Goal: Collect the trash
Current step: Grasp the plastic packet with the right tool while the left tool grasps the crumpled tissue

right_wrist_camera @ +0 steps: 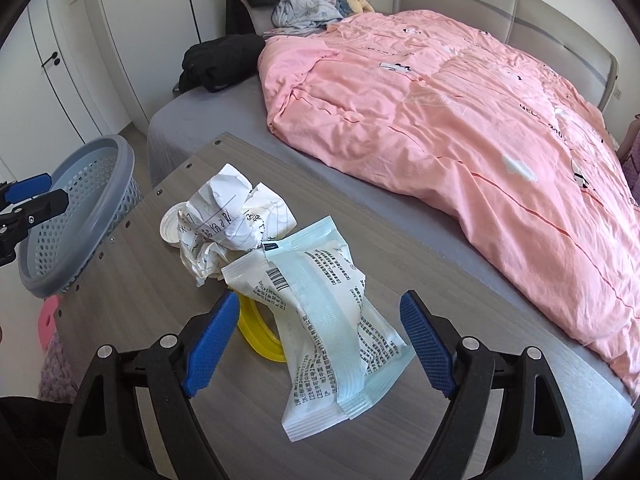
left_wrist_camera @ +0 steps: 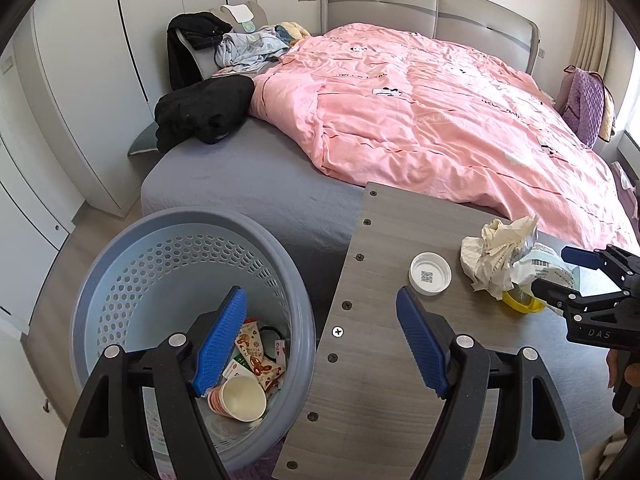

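A grey-blue perforated basket (left_wrist_camera: 120,248) stands on the floor left of the wooden table (left_wrist_camera: 380,360); it holds a paper cup (left_wrist_camera: 240,398) and snack wrappers (left_wrist_camera: 256,356). My left gripper (left_wrist_camera: 320,344) is open and empty, straddling the basket rim and the table's left edge. On the table lie a white lid (left_wrist_camera: 430,273), crumpled paper (right_wrist_camera: 228,224), a white-and-blue wrapper (right_wrist_camera: 332,328) and a yellow ring (right_wrist_camera: 256,332) partly under it. My right gripper (right_wrist_camera: 316,344) is open, with the wrapper lying between its fingers.
A bed with a grey sheet (left_wrist_camera: 248,184) and pink duvet (left_wrist_camera: 440,112) lies behind the table. Black clothes (left_wrist_camera: 204,108) sit at its corner. White wardrobes (left_wrist_camera: 80,80) line the left wall. A pink object (right_wrist_camera: 48,320) is on the floor by the basket (right_wrist_camera: 80,216).
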A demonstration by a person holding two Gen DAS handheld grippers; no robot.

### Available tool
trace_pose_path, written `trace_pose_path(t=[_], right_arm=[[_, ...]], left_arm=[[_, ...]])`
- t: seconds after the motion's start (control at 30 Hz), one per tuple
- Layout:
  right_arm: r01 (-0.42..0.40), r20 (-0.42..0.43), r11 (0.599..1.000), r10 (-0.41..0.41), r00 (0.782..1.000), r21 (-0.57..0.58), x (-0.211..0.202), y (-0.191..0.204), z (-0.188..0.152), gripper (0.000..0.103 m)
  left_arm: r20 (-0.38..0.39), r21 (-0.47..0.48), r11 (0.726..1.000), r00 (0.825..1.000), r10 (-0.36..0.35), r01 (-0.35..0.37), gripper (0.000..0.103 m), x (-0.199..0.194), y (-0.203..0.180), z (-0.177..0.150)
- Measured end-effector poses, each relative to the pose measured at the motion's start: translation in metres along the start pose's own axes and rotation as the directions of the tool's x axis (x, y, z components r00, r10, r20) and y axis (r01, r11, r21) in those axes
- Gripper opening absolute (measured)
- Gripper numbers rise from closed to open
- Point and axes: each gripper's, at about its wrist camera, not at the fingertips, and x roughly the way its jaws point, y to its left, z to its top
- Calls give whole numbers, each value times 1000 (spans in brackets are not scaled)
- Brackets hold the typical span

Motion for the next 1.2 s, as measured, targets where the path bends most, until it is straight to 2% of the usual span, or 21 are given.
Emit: trace_pose_path(t=[0.07, 0.2, 0.3, 0.57, 0.77, 1.0, 1.1, 1.2], right_arm=[[1, 1, 1000, -1, 1000, -5, 1, 3, -2, 77], [-10, -12, 1000, 10, 1000, -6, 2, 7, -6, 50], [-24, 10, 1000, 24, 1000, 18, -5, 8, -9, 44], [-69, 90, 989, 57, 994, 134, -36, 2, -25, 40], [-68, 158, 967, 29, 987, 244, -64, -7, -41, 40], [-61, 178, 921, -9, 984, 384, -83, -31, -77, 40], [-63, 179, 887, -22, 984, 457, -89, -45, -96, 40], [-55, 176, 859, -40, 984, 509, -93, -56, -113, 40]], left_arm=[[-1, 2, 1000, 1000, -4, 4, 74, 1, -1, 0], [-6, 9, 1000, 1000, -16, 16, 74, 2, -5, -2], [-7, 18, 999, 999, -32, 32, 74, 2, -8, -3], [7, 64, 994, 996, -89, 89, 74, -3, -26, -5], [26, 122, 982, 988, -151, 147, 74, -7, -47, -4], [21, 229, 954, 979, -203, 193, 74, -4, -88, 2], [26, 276, 925, 960, -280, 262, 74, -2, -106, 5], [28, 320, 909, 956, -292, 268, 74, 8, -124, 2]])
